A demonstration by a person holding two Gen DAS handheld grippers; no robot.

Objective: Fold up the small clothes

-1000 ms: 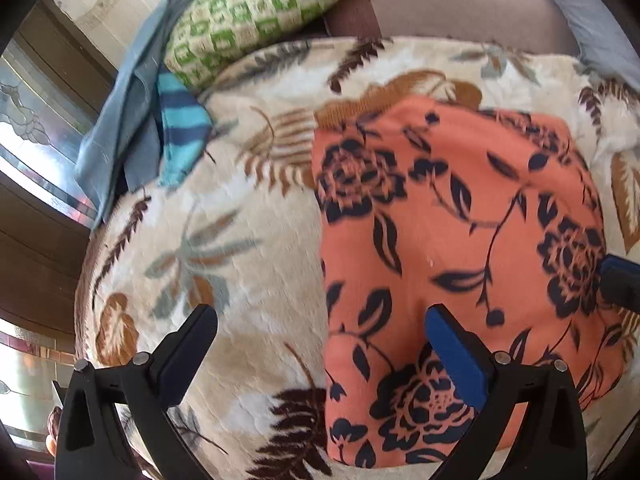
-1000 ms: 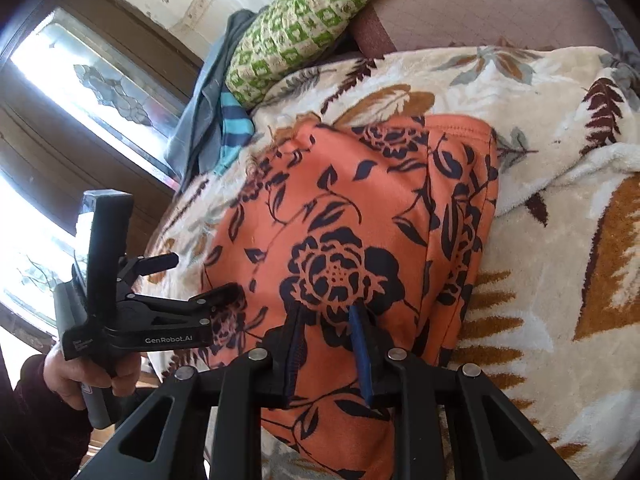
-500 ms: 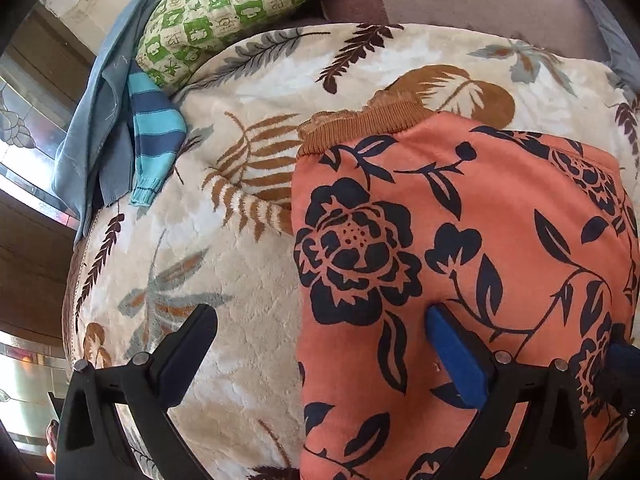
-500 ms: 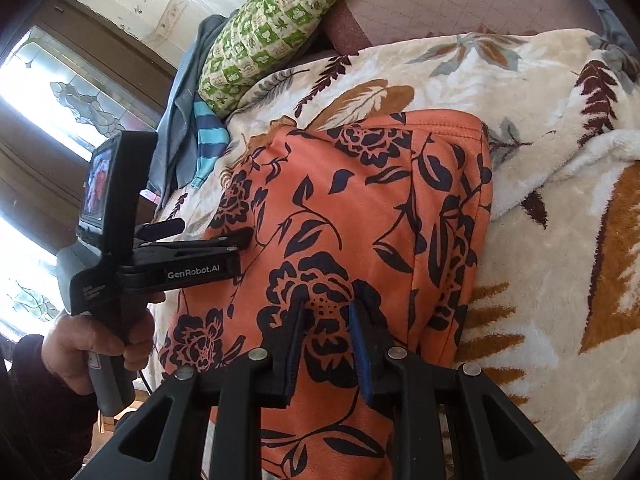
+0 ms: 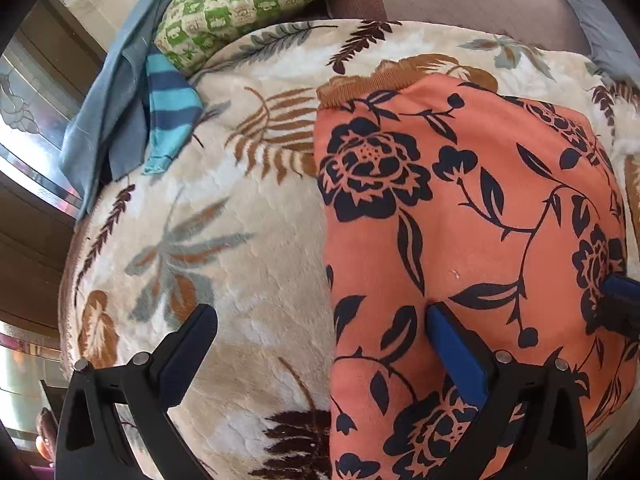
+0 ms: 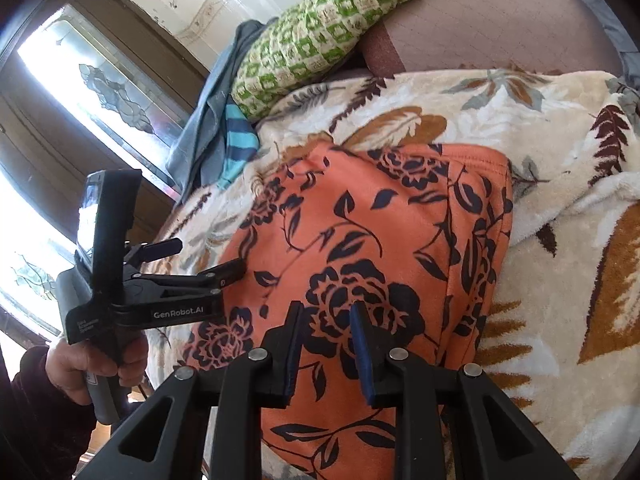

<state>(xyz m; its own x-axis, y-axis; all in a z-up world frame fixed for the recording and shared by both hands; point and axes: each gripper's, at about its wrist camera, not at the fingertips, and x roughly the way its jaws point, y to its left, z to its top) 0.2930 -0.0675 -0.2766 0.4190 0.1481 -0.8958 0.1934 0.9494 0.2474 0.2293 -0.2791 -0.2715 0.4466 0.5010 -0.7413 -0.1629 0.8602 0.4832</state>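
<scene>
An orange garment with dark flowers lies folded flat on a leaf-patterned blanket; its brown ribbed hem is at the far end. My left gripper is open wide and straddles the garment's left edge, one finger over the blanket, the other over the cloth. A hand holds this left gripper in the right wrist view. My right gripper hovers over the garment's near part, its jaws a narrow gap apart with nothing pinched between them. A right fingertip shows at the garment's right side.
A green checked pillow lies at the head of the bed. Beside it are a grey-blue cloth and a blue striped garment. A wood-framed window stands at the left. Bare blanket lies right of the garment.
The left gripper swung in close over the garment's hem end, then drew back toward its near left edge. The right gripper has hardly moved and its gap looks the same.
</scene>
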